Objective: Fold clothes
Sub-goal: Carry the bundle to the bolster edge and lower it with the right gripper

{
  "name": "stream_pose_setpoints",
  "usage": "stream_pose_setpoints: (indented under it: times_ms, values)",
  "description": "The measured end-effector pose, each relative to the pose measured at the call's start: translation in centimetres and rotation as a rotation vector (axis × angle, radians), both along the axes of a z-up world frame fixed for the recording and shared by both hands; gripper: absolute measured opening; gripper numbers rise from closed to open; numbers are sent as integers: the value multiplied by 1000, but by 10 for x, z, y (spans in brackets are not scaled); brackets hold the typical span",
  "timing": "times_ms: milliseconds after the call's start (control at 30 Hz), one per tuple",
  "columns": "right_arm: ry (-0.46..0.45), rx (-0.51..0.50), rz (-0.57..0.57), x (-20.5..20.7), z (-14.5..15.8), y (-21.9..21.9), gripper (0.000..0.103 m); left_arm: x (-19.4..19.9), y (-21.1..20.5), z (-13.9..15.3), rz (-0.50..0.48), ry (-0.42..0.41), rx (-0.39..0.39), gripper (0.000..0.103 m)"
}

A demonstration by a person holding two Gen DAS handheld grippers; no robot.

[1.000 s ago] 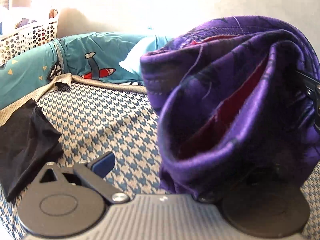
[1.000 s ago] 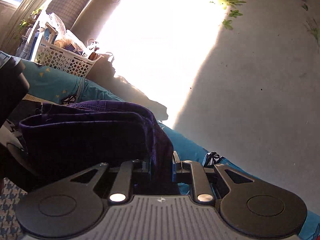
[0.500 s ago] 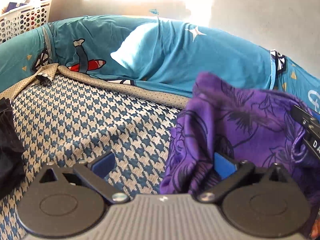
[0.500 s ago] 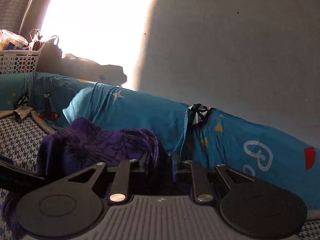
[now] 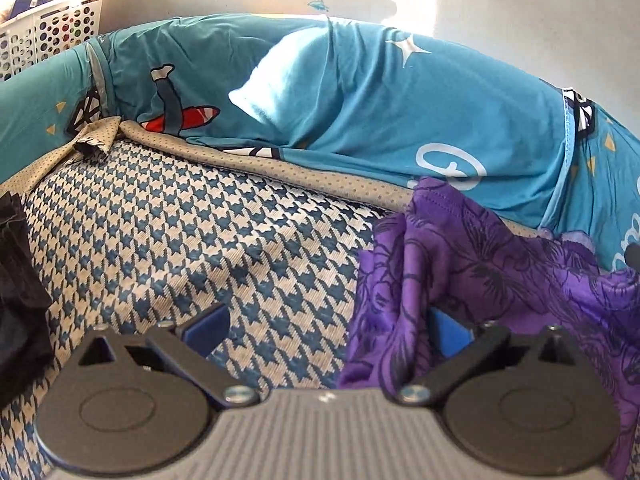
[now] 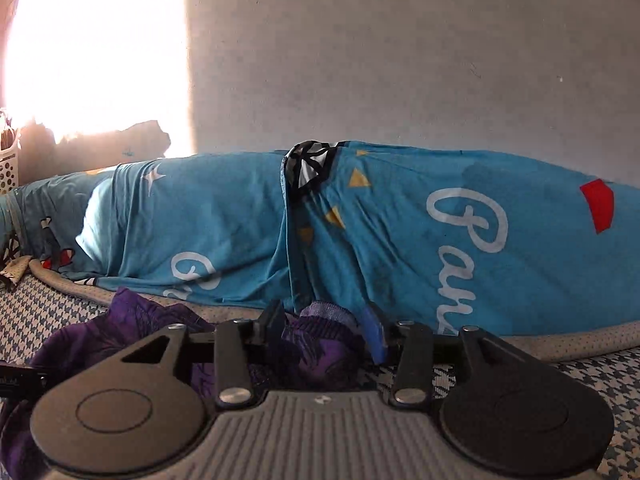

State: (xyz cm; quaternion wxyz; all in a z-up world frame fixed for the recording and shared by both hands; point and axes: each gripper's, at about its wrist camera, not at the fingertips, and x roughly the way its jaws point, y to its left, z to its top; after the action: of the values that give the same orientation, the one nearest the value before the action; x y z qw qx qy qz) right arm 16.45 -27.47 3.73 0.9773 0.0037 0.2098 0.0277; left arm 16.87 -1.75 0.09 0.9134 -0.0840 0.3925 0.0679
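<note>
Left wrist view, nearest first: my left gripper (image 5: 324,328) stands released, its 2 blue pads wide apart with bare houndstooth mattress (image 5: 192,240) between them. The purple garment (image 5: 480,280) lies bunched on the mattress at the right, draped over and around my right-hand pad (image 5: 448,326), so that pad is half buried in cloth, but nothing is pinched. A black cloth (image 5: 18,300) sits crumpled at the left edge, well apart from the purple one. Beyond the mattress runs a tan dotted border (image 5: 280,164), then a teal printed bedsheet (image 5: 360,100) heaped over a long mound, which closes off the far side. A white perforated basket (image 5: 48,32) stands at the upper left by the sunlit wall.

From the right wrist view, my right gripper (image 6: 324,330) is opening; a fold of the purple garment (image 6: 316,344) sits between the 2 fingers, yet the blue pad (image 6: 374,334) on the right has come clear of it, so the cloth is let go. The rest of the garment spreads to the left across the houndstooth mattress (image 6: 580,376). Just behind it the teal bedsheet (image 6: 400,220), with white lettering and a black-and-white patch, rises like a bank. Behind that is the grey wall (image 6: 400,60), with bright glare at the left.
</note>
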Motion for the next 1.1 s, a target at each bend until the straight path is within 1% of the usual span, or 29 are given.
stream_pose_setpoints:
  times_ms: [67,133,233,333,433,567,667,700,733,767,800,867,933,1067,1100]
  values:
    - [16,18,6,0,0,-4,50,1,4,-2,7,14,-16,103]
    - [27,60,-8,0,1,-15,51,2,6,-3,8,22,-23,103]
    - [24,109,-16,-1,7,-28,51,2,4,-2,5,17,-6,103]
    - [23,141,-2,-3,13,-37,55,3,5,-2,13,18,-21,103]
    - [78,160,42,0,7,-36,59,4,7,-3,15,25,-31,103]
    - [173,173,31,7,-12,-38,60,4,8,-4,14,27,-38,103]
    - [203,226,31,10,-24,-41,60,5,9,-4,14,29,-49,103]
    - [213,243,31,11,-27,-42,54,5,10,-4,13,29,-56,103]
    - [213,257,41,12,-29,-41,45,5,10,-3,11,27,-63,103]
    - [219,254,52,14,-31,-38,20,5,11,-2,9,24,-71,103]
    - [225,250,63,15,-32,-35,11,4,12,0,7,20,-77,103]
    - [197,197,55,14,-35,-28,8,3,15,4,2,10,-82,103]
    - [168,172,41,14,-34,-24,7,0,19,7,-2,0,-84,103]
    - [89,164,6,13,-22,-23,6,-7,26,13,-32,-15,-83,103]
    - [70,133,-2,12,-20,-20,6,-10,26,14,-46,-21,-74,103]
